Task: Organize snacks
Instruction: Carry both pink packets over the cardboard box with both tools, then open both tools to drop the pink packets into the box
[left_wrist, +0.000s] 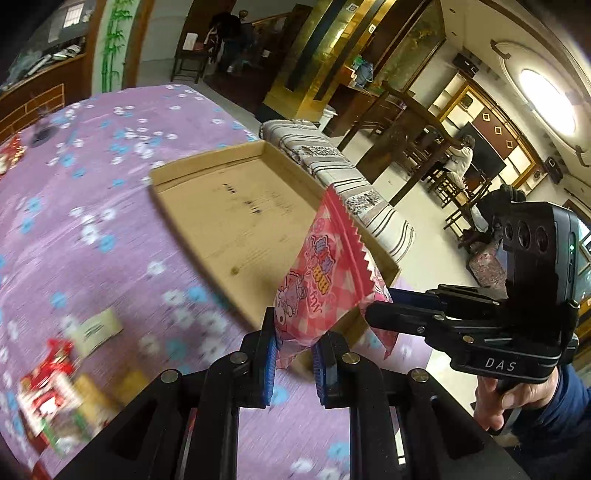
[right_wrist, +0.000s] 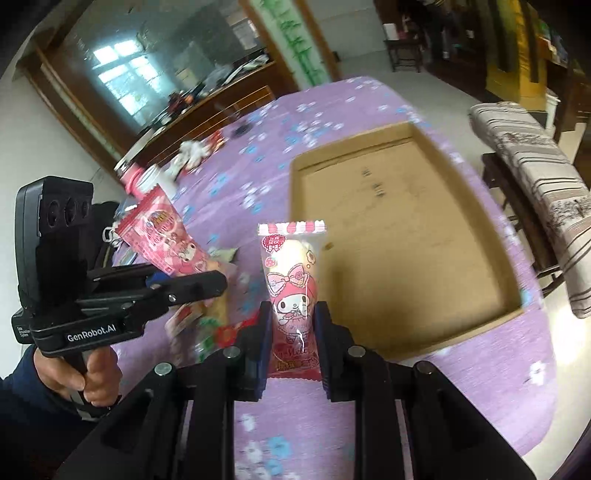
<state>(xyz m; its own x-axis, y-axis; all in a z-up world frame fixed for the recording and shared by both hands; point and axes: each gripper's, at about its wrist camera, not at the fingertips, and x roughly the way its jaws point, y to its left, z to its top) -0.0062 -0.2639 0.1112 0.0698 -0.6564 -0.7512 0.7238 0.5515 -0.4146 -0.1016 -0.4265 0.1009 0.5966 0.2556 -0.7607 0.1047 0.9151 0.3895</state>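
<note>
My left gripper (left_wrist: 293, 350) is shut on a pink checked snack packet (left_wrist: 323, 273), held up above the near edge of a shallow cardboard tray (left_wrist: 236, 221). It also shows in the right wrist view (right_wrist: 162, 236), held by the left gripper (right_wrist: 207, 284). My right gripper (right_wrist: 291, 332) is shut on a clear and pink My Melody snack packet (right_wrist: 293, 280), held upright just left of the tray (right_wrist: 402, 236). In the left wrist view the right gripper (left_wrist: 384, 314) sits at the tray's near right corner; its packet is mostly hidden.
A purple flowered cloth (left_wrist: 92, 221) covers the table. Several loose snack packets (left_wrist: 55, 391) lie at its left. More snacks and a pink-capped bottle (right_wrist: 136, 177) lie beyond. A striped cushioned bench (left_wrist: 343, 181) stands beside the table's right edge.
</note>
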